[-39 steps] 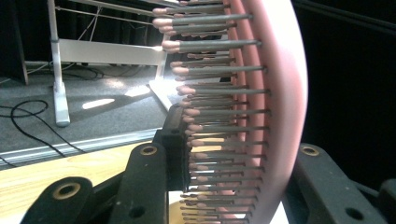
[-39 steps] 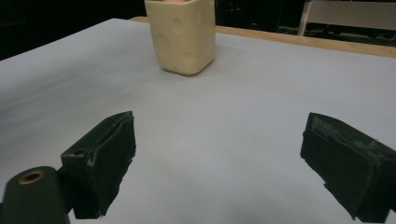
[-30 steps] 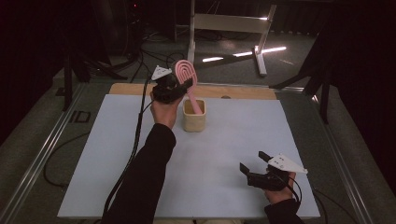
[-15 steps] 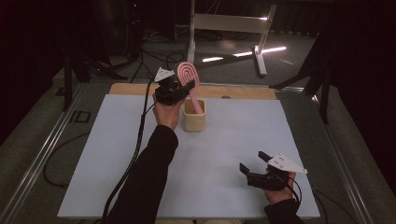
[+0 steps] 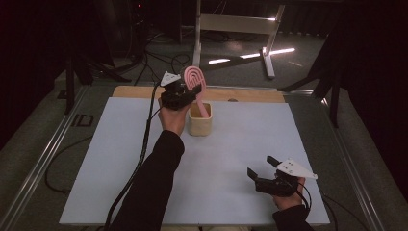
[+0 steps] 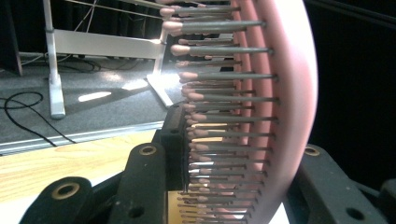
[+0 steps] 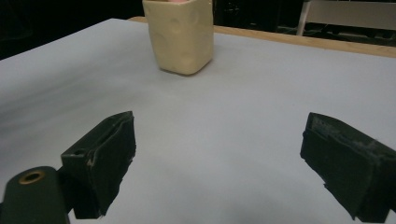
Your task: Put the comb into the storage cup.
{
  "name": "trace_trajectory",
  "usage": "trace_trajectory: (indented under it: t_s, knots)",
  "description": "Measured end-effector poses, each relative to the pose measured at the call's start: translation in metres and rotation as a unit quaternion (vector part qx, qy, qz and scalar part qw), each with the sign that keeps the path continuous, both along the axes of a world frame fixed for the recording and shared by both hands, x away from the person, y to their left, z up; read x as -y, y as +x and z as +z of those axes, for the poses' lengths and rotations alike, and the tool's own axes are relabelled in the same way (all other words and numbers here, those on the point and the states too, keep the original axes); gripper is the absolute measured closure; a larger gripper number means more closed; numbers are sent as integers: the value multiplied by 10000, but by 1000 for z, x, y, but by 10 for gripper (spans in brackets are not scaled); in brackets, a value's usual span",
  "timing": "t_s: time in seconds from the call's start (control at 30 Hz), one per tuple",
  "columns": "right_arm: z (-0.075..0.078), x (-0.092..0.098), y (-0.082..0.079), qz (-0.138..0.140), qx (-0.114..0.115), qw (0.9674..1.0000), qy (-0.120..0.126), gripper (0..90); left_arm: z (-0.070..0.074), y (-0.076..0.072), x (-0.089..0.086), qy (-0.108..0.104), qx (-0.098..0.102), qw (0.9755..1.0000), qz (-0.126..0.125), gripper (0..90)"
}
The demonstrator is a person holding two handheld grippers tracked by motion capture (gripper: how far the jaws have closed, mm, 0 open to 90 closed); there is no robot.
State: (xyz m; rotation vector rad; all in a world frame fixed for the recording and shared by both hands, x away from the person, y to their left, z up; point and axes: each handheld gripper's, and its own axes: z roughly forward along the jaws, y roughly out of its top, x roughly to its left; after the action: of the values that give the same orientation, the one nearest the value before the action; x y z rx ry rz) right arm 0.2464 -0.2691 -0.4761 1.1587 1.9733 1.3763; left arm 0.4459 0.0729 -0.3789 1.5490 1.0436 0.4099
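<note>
The table [image 5: 96, 159] has a pale grey-white top, w/ a wood strip [image 5: 250, 95] along its far edge. A metal rail [image 5: 43, 163] runs along the left side of the table. Behind the table, on the dark grey floor [image 5: 159, 62], stands a white frame [image 5: 235, 24] w/ two legs and a flat crossbar. Bright light streaks [image 5: 250, 55] lie on the floor just beside its right leg. Black cables [image 5: 159, 53] curl on the floor at the left of the frame. The background is dark, details can't be told.
</note>
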Motion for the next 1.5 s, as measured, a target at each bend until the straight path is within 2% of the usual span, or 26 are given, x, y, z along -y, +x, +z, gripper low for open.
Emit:
trace_trajectory:
  t_s: [0.23, 1.0, 1.5]
  knots:
    - [0, 1, 0, -12, -7, 10000, 7, 101, -4, 0, 2, 56, -20, 10000, -27, 634]
    - [0, 0, 0, -3, -5, 10000, -12, 101, -9, -1, 1, 47, -78, 10000, -33, 634]
    - [-1, 0, 0, 5, -11, 10000, 0, 101, -17, 0, -4, -39, -163, 9999, -3, 635]
